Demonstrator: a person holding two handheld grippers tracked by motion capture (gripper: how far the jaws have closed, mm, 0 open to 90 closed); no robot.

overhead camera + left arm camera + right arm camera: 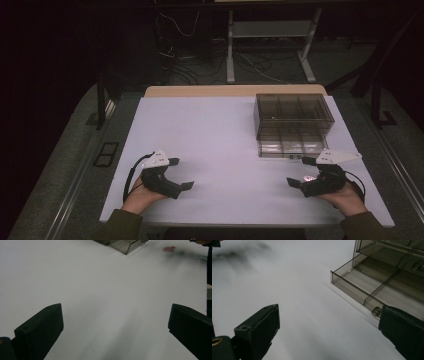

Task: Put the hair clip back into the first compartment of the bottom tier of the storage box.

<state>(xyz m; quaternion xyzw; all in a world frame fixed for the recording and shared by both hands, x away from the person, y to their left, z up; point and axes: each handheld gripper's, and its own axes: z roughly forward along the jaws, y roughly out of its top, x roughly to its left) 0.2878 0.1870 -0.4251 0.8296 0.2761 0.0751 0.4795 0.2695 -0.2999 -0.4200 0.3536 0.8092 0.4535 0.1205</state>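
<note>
Drawer unit [294, 124] stood on worktop [220, 145], far right side, bottom drawer [372, 287] pulled out. Right gripper [302, 171] sat just before drawer, jaws released, empty. Left gripper [182, 173] rested well apart, jaws released, empty.

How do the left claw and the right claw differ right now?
The left claw sits over bare table, far from the drawer box; the right claw is just in front of the box's pulled-out bottom drawer. A small pink thing lies by the right claw, none by the left claw. Both are open, hold nothing and point inward.
</note>
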